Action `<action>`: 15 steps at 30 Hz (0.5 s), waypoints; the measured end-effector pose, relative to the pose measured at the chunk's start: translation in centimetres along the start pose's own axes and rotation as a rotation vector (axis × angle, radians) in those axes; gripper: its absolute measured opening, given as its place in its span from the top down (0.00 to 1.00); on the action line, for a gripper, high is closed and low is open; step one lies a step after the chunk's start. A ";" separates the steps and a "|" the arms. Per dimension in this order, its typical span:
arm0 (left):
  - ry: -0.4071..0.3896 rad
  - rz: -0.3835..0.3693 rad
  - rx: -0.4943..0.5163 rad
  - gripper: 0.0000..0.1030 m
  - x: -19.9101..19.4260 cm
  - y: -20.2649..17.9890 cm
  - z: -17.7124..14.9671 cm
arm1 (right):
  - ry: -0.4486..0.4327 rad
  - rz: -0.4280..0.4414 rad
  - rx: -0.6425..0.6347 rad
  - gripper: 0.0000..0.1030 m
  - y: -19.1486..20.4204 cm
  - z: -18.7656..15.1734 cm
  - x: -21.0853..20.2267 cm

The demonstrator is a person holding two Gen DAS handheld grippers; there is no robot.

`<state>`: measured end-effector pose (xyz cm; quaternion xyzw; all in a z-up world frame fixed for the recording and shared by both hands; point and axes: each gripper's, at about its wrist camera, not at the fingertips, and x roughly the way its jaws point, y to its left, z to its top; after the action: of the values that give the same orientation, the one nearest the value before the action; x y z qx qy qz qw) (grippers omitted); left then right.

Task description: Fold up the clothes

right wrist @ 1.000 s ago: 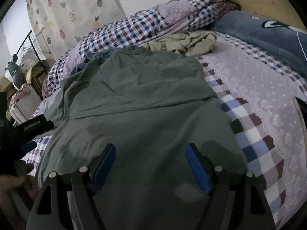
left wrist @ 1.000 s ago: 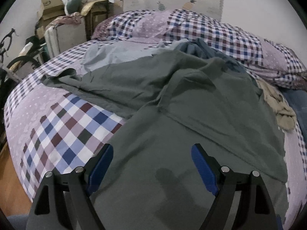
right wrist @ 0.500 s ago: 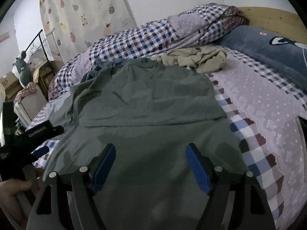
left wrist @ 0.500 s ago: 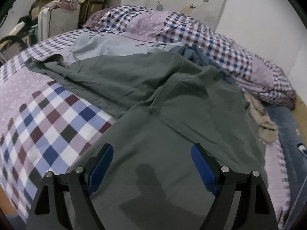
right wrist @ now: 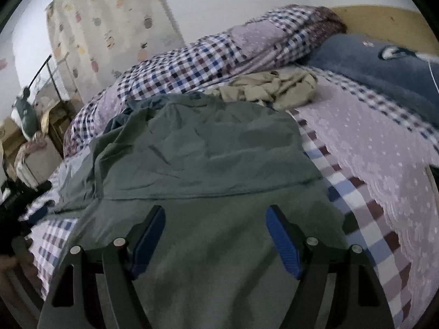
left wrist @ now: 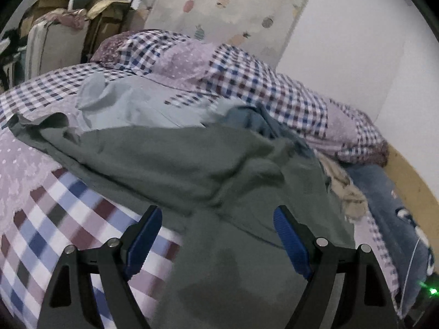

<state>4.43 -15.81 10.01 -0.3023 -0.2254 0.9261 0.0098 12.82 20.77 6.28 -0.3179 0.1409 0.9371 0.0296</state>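
A grey-green garment [left wrist: 192, 161] [right wrist: 208, 159] lies spread over the checked bed cover [left wrist: 49, 224] [right wrist: 365, 192], its upper part folded across the lower with a straight hem edge. My left gripper [left wrist: 216, 241] hovers open over the garment's near left part, blue pads wide apart, nothing between them. Over the near middle of the same garment my right gripper [right wrist: 215, 237] is also open and holds nothing. A pale blue garment [left wrist: 123, 104] and a darker blue one [left wrist: 255, 120] lie behind it. A beige garment [right wrist: 274, 87] [left wrist: 348, 192] is crumpled further off.
A rolled checked quilt [left wrist: 233, 79] [right wrist: 219, 54] runs along the wall with a pineapple-print curtain [right wrist: 109, 22]. A dark blue pillow [right wrist: 384, 71] lies by the wooden headboard [right wrist: 384, 19]. Boxes and bags [left wrist: 55, 35] stand beyond the bed's left side. The other gripper [right wrist: 16, 200] shows at left.
Both cameras have dropped lower and tilted up, so more wall and curtain shows. The left view has swung to the right. The garment lies as before and both grippers stay open.
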 end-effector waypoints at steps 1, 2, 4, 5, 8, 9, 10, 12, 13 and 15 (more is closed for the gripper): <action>-0.006 -0.008 -0.023 0.16 0.1 1.3 0.5 | 0.000 -0.001 -0.017 0.23 0.4 -0.1 0.2; -0.011 -0.013 -0.047 0.16 0.2 2.7 1.0 | -0.001 -0.002 -0.032 0.23 0.8 -0.1 0.4; -0.022 -0.030 -0.123 0.16 0.5 6.2 1.9 | 0.007 -0.008 -0.066 0.23 1.7 -0.4 1.0; -0.031 -0.031 -0.155 0.16 0.6 7.6 2.1 | 0.010 -0.014 -0.085 0.23 2.2 -0.6 1.3; -0.071 -0.033 -0.284 0.16 0.3 12.5 2.4 | 0.007 -0.025 -0.147 0.23 3.4 -0.9 1.8; -0.082 -0.023 -0.335 0.16 0.1 14.3 2.9 | 0.004 -0.026 -0.168 0.23 3.8 -1.1 1.9; -0.100 -0.012 -0.374 0.16 -0.1 15.9 3.4 | 0.002 -0.027 -0.187 0.23 4.2 -1.1 2.0; -0.156 0.027 -0.443 0.16 -1.0 19.2 4.2 | 0.000 -0.028 -0.223 0.23 4.8 -1.3 2.1; -0.185 0.048 -0.480 0.16 -1.6 20.9 4.6 | -0.001 -0.026 -0.243 0.23 5.1 -1.4 2.1; -0.215 0.092 -0.563 0.16 -2.3 24.7 4.8 | -0.003 -0.023 -0.282 0.23 5.8 -1.7 2.2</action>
<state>6.52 -40.36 4.27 -0.2032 -0.4592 0.8533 -0.1403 11.19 14.69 5.06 -0.3193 0.0043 0.9476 -0.0044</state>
